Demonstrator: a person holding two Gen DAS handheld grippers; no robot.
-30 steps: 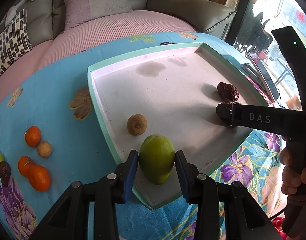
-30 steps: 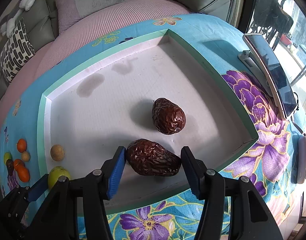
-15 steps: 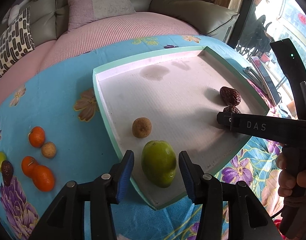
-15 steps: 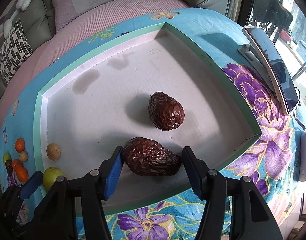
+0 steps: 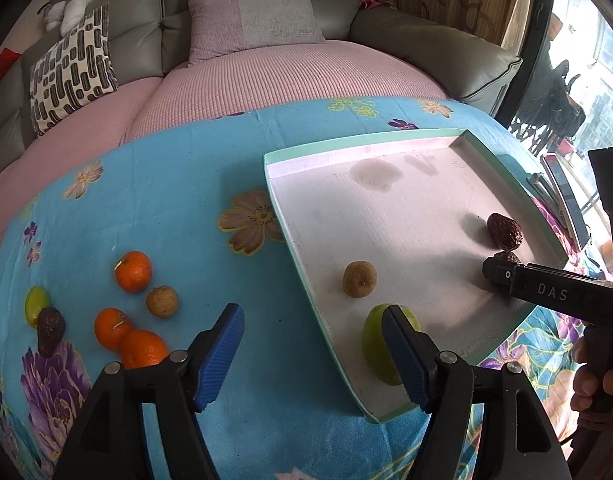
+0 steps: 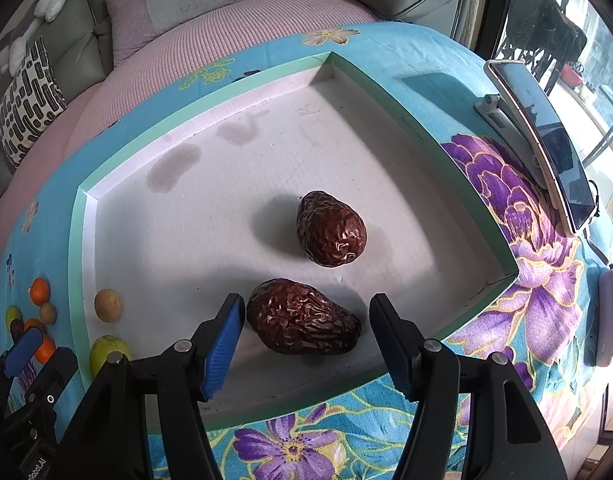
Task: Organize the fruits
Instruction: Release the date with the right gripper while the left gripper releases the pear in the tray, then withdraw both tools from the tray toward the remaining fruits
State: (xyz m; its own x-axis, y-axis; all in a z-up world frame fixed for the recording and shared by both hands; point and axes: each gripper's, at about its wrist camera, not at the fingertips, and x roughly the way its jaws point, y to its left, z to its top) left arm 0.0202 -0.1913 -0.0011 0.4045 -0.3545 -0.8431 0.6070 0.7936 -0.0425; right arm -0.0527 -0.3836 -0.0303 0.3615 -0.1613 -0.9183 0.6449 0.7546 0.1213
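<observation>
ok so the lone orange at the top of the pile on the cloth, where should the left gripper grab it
Take the orange across its round middle, coming from above. It stands apart from the tan fruit beside it, so the open left gripper has room on either side; keep the fingers clear of the stem.

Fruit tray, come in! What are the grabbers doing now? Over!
Both open: left gripper beside the tray, right gripper around a date. Four fruits in tray. Nothing blocking.
</observation>
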